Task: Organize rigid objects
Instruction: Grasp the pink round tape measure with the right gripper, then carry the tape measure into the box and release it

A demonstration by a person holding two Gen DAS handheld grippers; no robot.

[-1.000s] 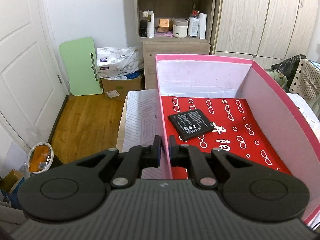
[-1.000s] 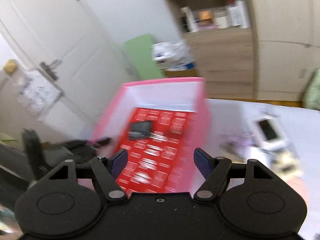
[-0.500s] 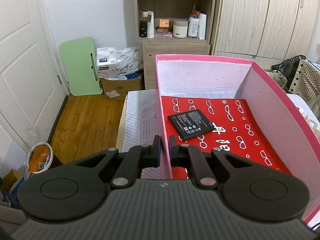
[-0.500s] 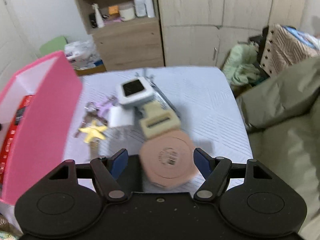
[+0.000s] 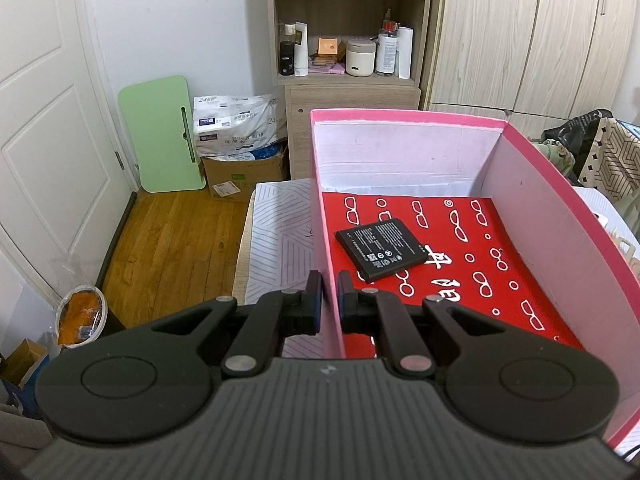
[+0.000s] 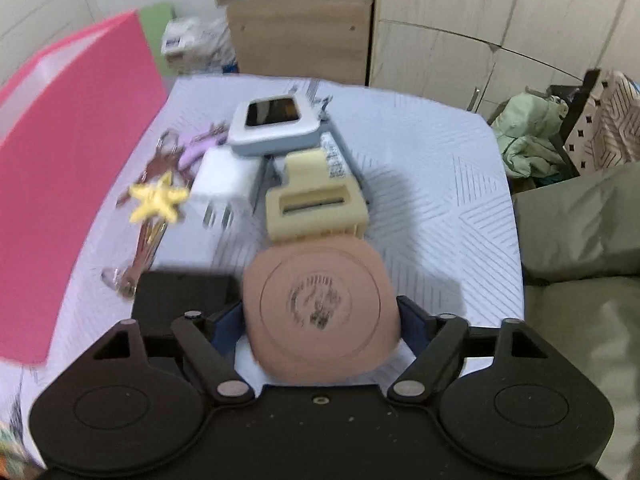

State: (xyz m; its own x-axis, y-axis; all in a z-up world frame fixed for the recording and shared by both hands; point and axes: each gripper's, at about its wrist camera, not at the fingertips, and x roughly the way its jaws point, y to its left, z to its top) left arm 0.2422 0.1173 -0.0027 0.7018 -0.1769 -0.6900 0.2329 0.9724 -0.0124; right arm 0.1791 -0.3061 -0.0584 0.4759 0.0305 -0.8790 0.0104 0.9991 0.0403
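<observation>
My left gripper (image 5: 329,284) is shut on the left wall of the pink box (image 5: 322,216). A black phone battery (image 5: 380,249) lies on the box's red patterned floor. In the right wrist view my right gripper (image 6: 320,320) is open, with one finger on each side of a round tan compact (image 6: 322,312); I cannot tell whether the pads touch it. Beyond it on the white cloth lie a cream hair clip (image 6: 316,200), a white charger plug (image 6: 226,176), a grey-blue square case (image 6: 276,124), a yellow star charm (image 6: 158,200) on keys, and a black flat item (image 6: 182,292).
The pink box's outer wall (image 6: 68,160) rises left of the pile. A sofa cushion (image 6: 576,260) lies at the right. A shelf unit (image 5: 352,40), wardrobes (image 5: 532,32), a door and a wooden floor lie beyond the table.
My right gripper has swung from over the pink box to the pile at the right and come down around the tan compact. The left gripper has stayed still on the box wall.
</observation>
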